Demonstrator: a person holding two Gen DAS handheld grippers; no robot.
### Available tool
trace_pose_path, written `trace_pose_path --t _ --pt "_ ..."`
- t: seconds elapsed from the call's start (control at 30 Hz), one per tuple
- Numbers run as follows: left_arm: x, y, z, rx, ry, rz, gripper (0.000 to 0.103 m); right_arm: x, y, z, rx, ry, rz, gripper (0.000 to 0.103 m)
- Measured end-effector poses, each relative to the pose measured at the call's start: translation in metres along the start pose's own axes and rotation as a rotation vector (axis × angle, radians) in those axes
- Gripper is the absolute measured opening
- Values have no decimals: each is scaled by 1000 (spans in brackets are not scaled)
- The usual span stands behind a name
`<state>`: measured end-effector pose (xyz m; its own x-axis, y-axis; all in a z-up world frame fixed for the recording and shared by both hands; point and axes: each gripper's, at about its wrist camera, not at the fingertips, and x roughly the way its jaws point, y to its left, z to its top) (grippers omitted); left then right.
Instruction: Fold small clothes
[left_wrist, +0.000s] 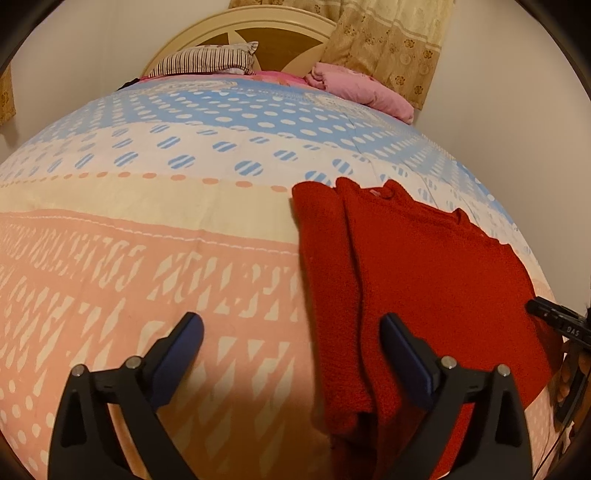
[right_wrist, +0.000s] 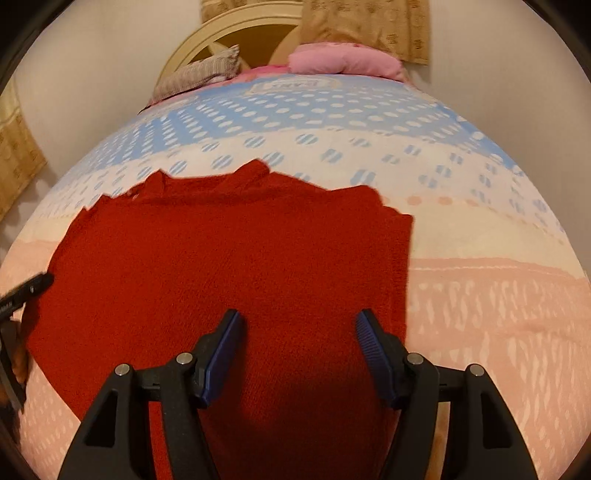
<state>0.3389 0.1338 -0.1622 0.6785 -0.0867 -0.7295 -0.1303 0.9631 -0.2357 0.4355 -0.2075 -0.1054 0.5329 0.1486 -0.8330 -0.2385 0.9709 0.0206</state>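
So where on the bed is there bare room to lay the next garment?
In the left wrist view, the bedspread lies bare to the left of the red sweater, up to the striped pillow. In the right wrist view, a bare strip runs along the sweater's other side. The head of the bed is crowded: striped pillow and pink bedding.

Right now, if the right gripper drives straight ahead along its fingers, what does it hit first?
Likely the red knitted garment spread on the patterned bedsheet; the open right gripper points straight onto it, though depth is unclear.
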Motion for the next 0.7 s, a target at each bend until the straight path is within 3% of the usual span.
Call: trace_pose_path --t 0.13,0.23,0.3,0.4,0.47,0.7 --pt "0 -1 -1 8 2 6 100 -31 6 -5 -25 -70 -31 65" --pt "1 -3 -1 19 6 16 102 -53 22 -13 -86 -114 34 65" --pt "3 -5 -1 31 14 27 103 -51 34 -24 -138 -77 36 65" --pt "5 -9 -2 51 21 49 103 -33 26 -42 -105 6 23 65" --pt "5 -10 -2 54 23 54 103 -36 21 -54 -97 -33 40 65" --pt "6 -9 -2 59 27 55 103 -44 17 -69 -79 -28 52 65"
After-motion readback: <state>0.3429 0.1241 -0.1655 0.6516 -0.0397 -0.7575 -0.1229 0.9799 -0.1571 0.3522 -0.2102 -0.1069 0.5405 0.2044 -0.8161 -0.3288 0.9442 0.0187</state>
